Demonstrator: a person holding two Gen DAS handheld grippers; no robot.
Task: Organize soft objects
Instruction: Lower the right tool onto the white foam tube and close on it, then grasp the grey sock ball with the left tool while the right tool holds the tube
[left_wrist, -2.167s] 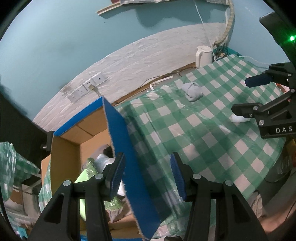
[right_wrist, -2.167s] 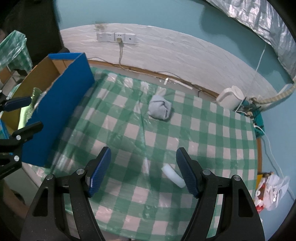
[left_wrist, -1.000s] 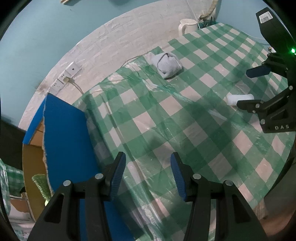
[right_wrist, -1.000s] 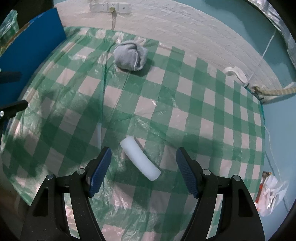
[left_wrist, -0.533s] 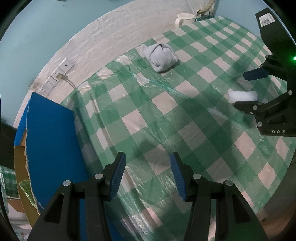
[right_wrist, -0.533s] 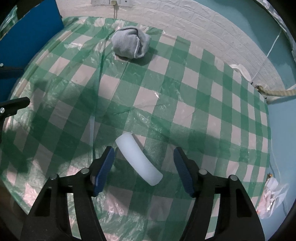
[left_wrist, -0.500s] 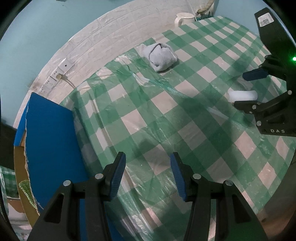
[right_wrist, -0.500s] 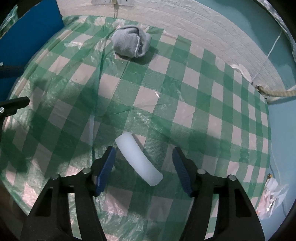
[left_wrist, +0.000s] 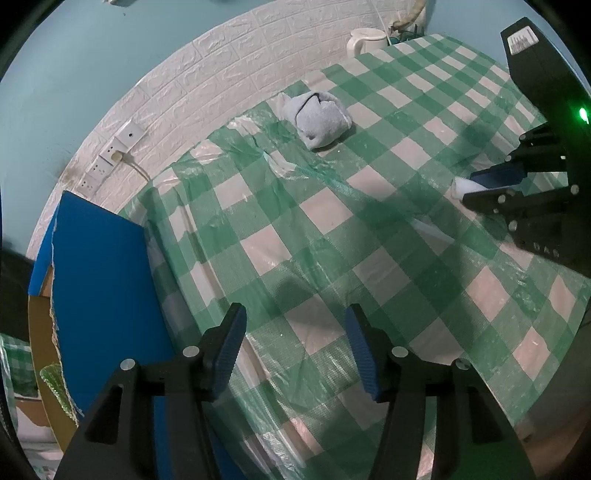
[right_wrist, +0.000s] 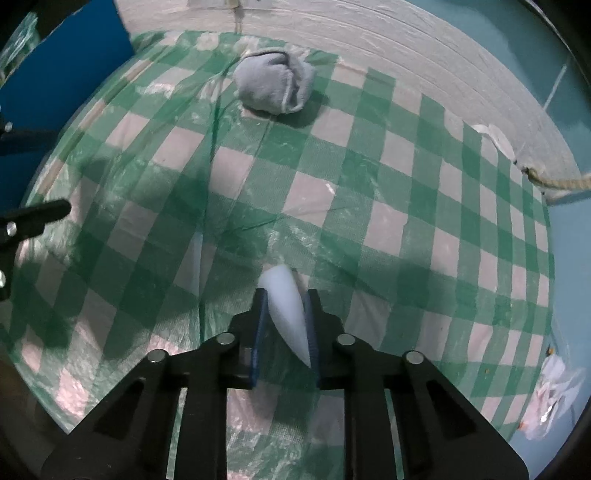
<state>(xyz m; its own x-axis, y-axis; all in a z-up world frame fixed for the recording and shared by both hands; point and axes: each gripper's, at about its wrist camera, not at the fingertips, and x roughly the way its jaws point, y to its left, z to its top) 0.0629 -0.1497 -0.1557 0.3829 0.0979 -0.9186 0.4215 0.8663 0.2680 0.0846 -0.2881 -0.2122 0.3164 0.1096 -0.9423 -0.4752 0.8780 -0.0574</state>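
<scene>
The white foam roll (right_wrist: 286, 310) is pinched between the jaws of the right gripper (right_wrist: 284, 332), squeezed thin where the blue pads press it, its rounded end poking out ahead of them over the green checked desk (right_wrist: 406, 229). White letters "DAS" show on that gripper's black body in the left view. Well ahead of those jaws, near the wall, a balled grey sock (right_wrist: 275, 86) lies on the cloth. The left gripper (left_wrist: 293, 347) has its jaws opening, moderately apart with nothing between them, a blue-sided cardboard box (left_wrist: 99, 291) just to their left.
</scene>
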